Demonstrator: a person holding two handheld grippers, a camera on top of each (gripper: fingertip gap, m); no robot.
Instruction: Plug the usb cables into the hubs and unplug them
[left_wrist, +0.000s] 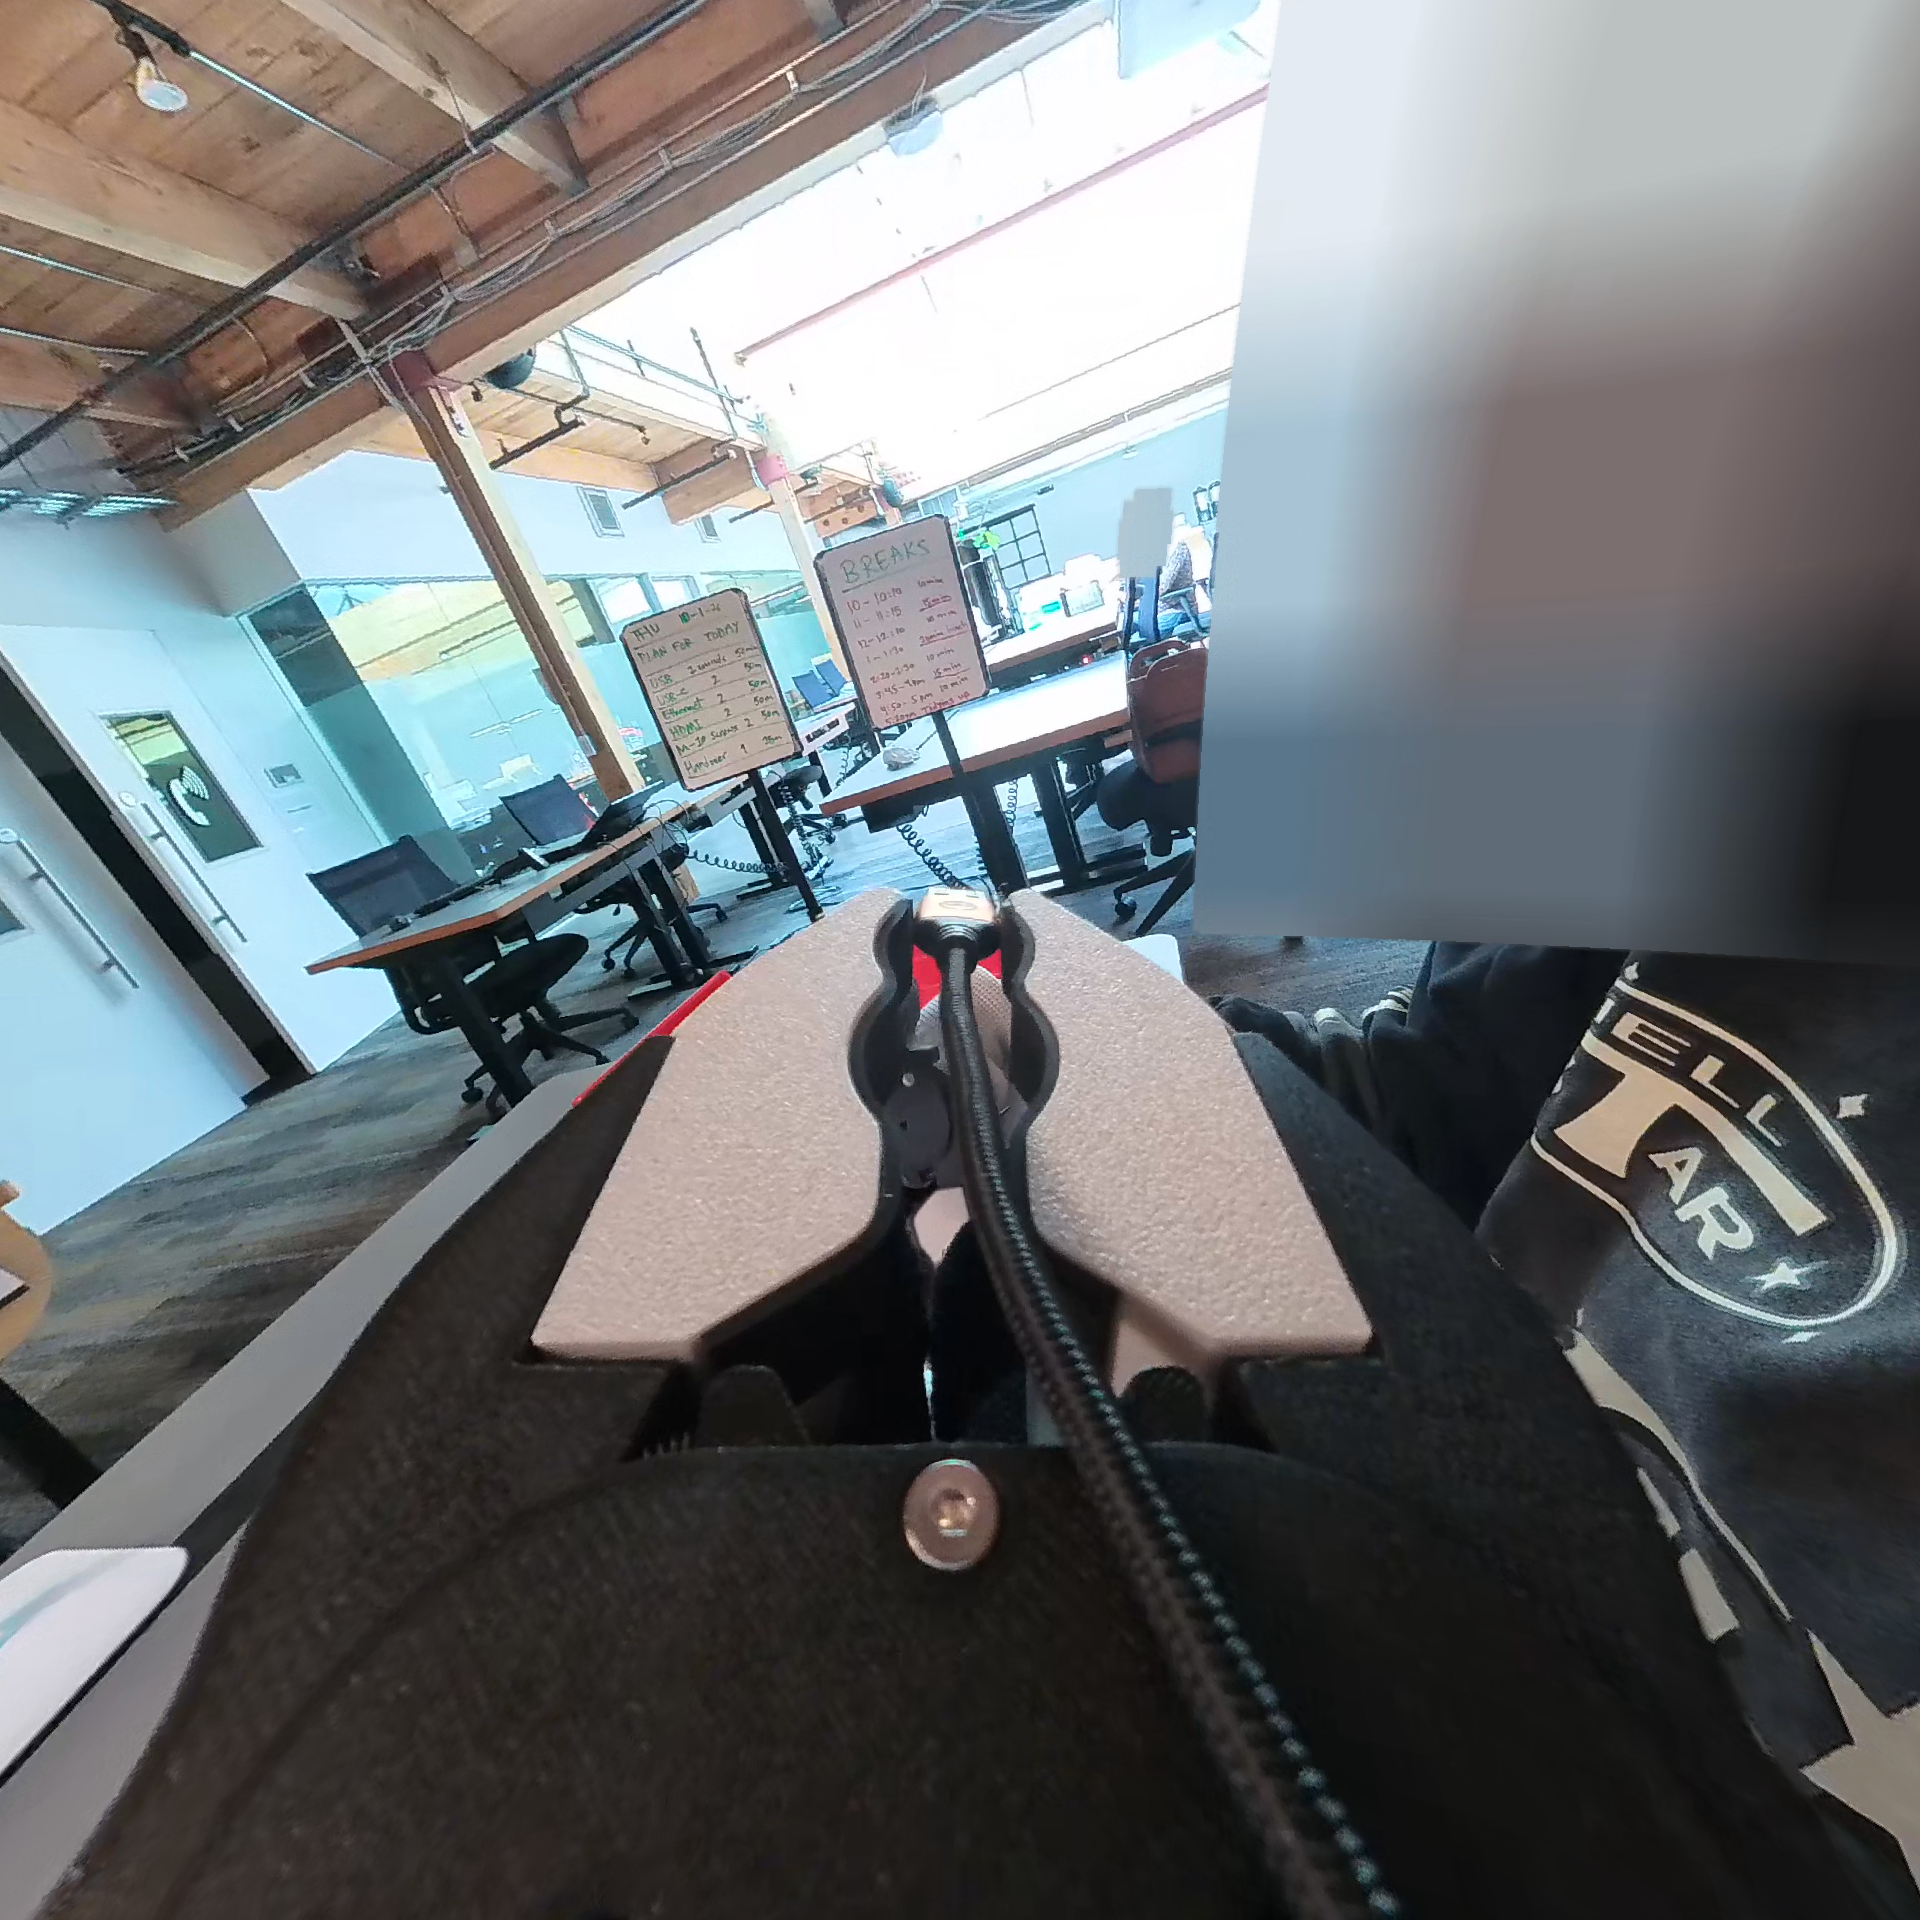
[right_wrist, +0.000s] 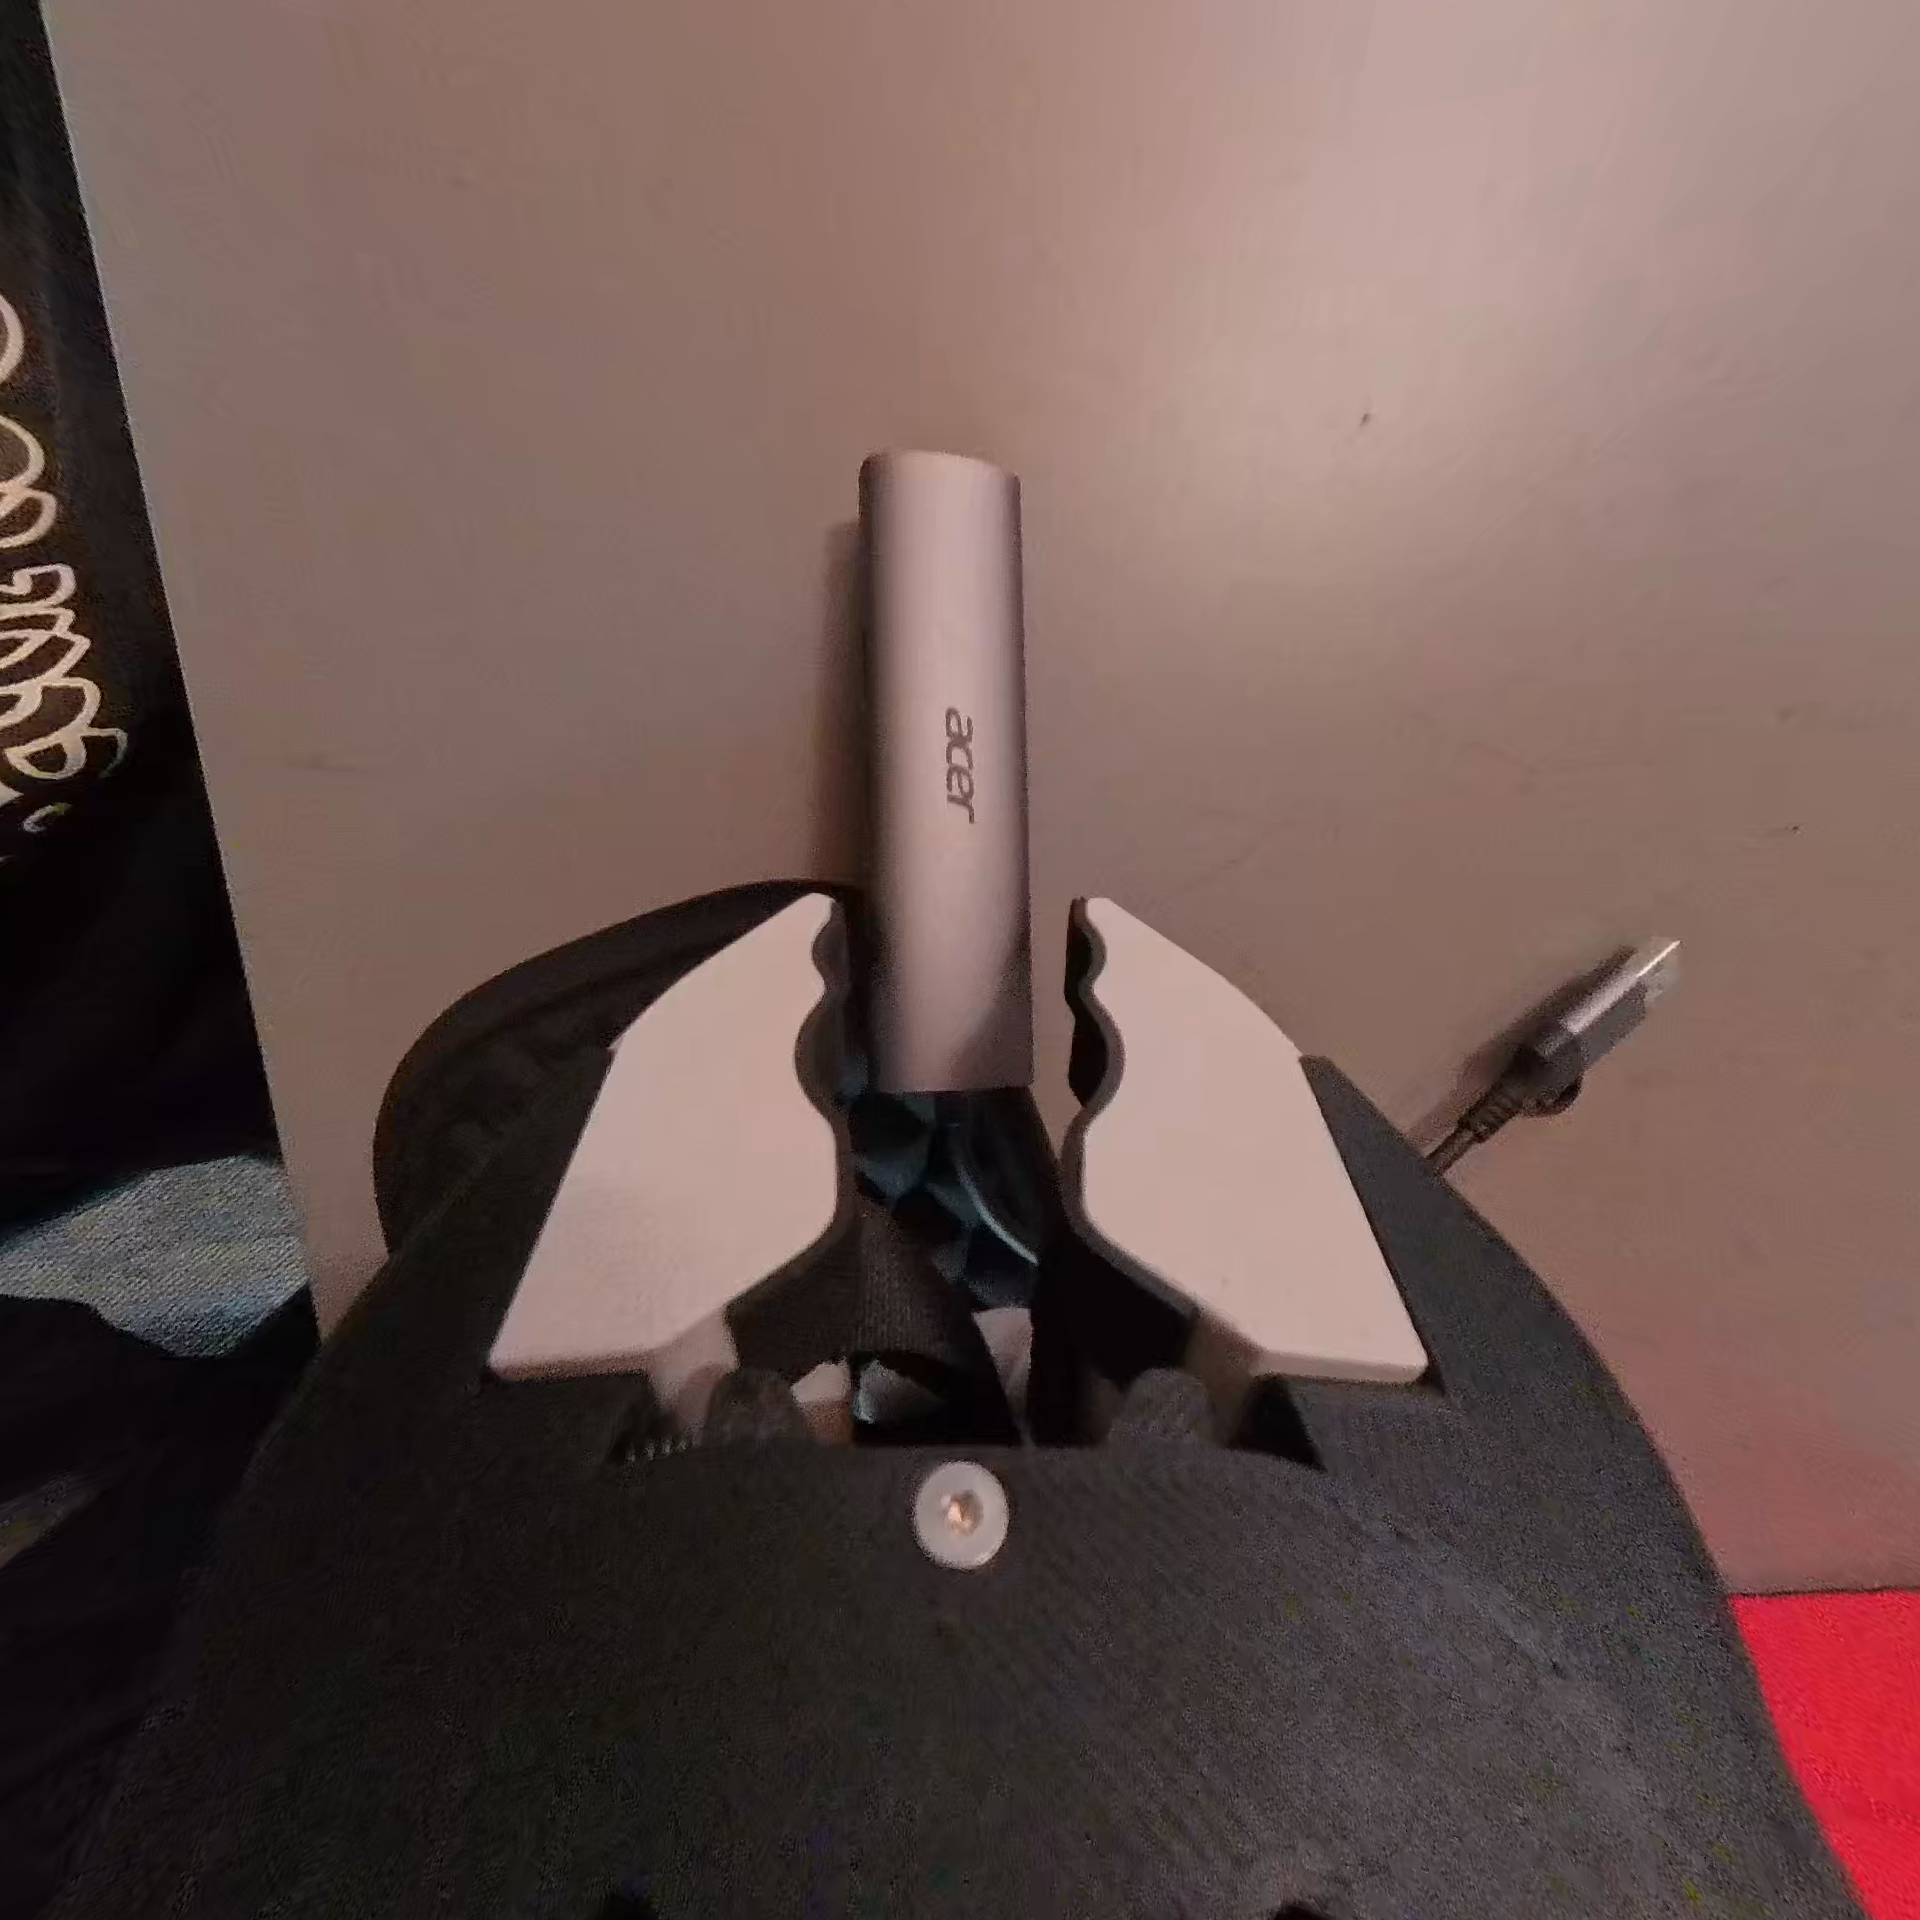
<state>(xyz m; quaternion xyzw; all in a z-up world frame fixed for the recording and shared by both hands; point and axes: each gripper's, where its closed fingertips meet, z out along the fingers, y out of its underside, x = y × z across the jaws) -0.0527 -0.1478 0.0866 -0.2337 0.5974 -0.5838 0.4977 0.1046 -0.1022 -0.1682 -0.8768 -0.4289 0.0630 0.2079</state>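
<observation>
- We keep the left hand-held gripper clamped on the plug of the braided usb cable, raised toward the room, away from the table.
- Our right hand-held gripper stands parted around the grey hub, lying on the table; the right finger shows a gap.
- A second plug lies at 3 o'clock.
- Risk: an unclamped hub may slide during insertion; the plug's off-line aim may cause misalignment.

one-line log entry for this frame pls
left gripper: shut on braided USB cable | right gripper: open around grey hub | spare USB plug: loose on table
</observation>
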